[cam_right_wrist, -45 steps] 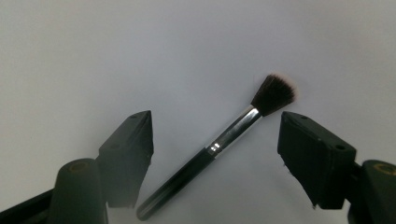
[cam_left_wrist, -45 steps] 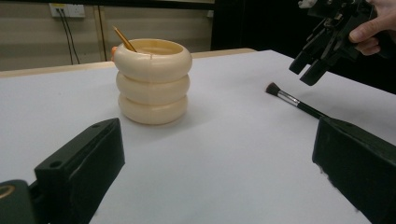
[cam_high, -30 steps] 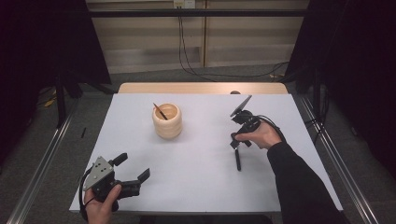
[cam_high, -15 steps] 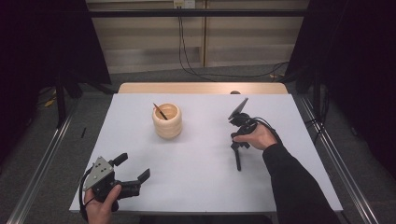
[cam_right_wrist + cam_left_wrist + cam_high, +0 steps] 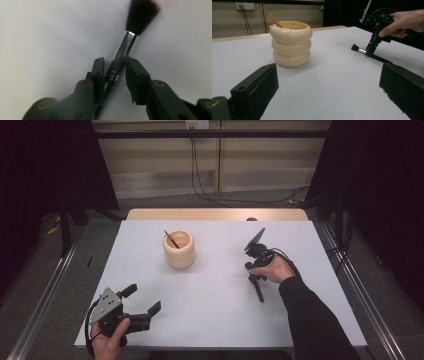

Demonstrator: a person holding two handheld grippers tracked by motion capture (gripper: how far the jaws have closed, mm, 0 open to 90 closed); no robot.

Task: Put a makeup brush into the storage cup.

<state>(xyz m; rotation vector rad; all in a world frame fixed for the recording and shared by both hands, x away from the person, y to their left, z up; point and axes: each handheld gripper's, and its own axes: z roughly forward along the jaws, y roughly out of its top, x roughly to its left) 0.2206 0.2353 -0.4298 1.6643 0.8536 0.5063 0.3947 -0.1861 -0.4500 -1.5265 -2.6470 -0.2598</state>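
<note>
White table (image 5: 210, 310), person seated at the near edge, a gripper in each hand.

Right gripper (image 5: 251, 270) is at the right-centre of the table, tilted down so its jaws meet the tabletop. Its jaws have just been closing, with a makeup brush (image 5: 125, 52) between them. In the right gripper view the two black jaws sit either side of the brush's silver collar and look to be touching it, the left jaw by the lower end of the collar, the right jaw a bit higher. The dark bristles stick out past the jaw tips. The brush lies flat on the table: in the high view its black handle (image 5: 258, 291) runs from the gripper back toward the person; in the left gripper view the bristle end (image 5: 355, 47) rests on the table just left of the right gripper (image 5: 372, 47). The right hand (image 5: 275, 268) wraps the gripper body.

Left gripper (image 5: 142, 301) is at the near-left corner of the table, held low in the left hand (image 5: 107, 340), jaws spread wide, nothing between them. It faces across the table toward the cup.

Cream ribbed cup (image 5: 179, 250) stands upright at the centre-left of the table, well apart from both grippers. A thin brown stick (image 5: 171, 239) with a dark tip leans inside it, against the left rim.
</note>
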